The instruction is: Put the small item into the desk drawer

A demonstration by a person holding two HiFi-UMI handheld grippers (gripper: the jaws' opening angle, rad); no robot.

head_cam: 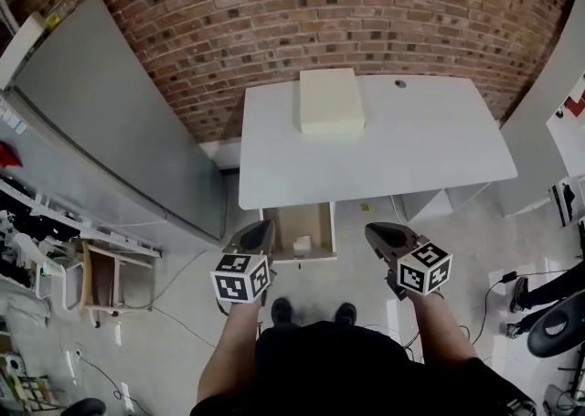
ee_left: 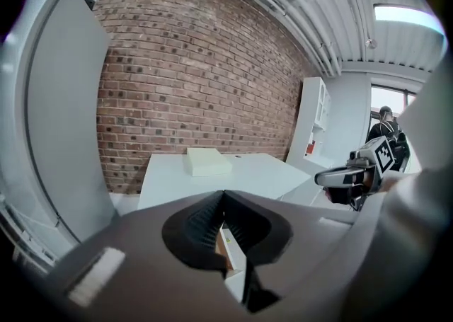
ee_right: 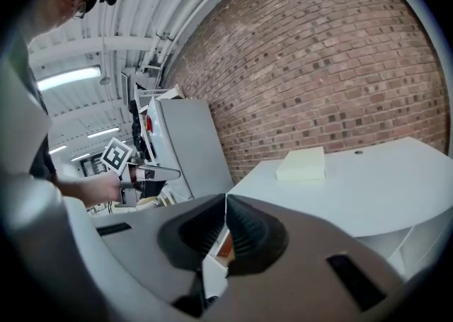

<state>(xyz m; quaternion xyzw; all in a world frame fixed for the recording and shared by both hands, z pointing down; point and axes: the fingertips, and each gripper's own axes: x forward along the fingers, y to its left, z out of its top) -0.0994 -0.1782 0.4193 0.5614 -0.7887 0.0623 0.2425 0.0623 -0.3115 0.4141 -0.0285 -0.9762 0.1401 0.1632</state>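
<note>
The white desk (head_cam: pixel 430 154) has its wooden drawer (head_cam: pixel 307 259) pulled open below the front edge. A small white item (head_cam: pixel 302 243) lies inside it near the front. My left gripper (head_cam: pixel 263 225) hangs just left of the drawer, shut and empty. On the drawer's right my right gripper (head_cam: pixel 373 230) is also shut, with nothing in it. In the left gripper view the closed left gripper (ee_left: pixel 224 194) points at the desk (ee_left: pixel 248 175), with the right gripper (ee_left: pixel 347 176) to its right. In the right gripper view the shut right gripper (ee_right: pixel 225 197) faces the desk, and the left gripper (ee_right: pixel 152 170) is at left.
A pale yellow box (head_cam: pixel 328 101) rests on the desk's far side, near a small cable hole (head_cam: pixel 399 83). A grey cabinet (head_cam: pixel 110 122) stands to the left, a brick wall (head_cam: pixel 320 12) behind. A wooden chair (head_cam: pixel 96 277) and cables lie on the floor; a person's legs (head_cam: pixel 548 291) are at right.
</note>
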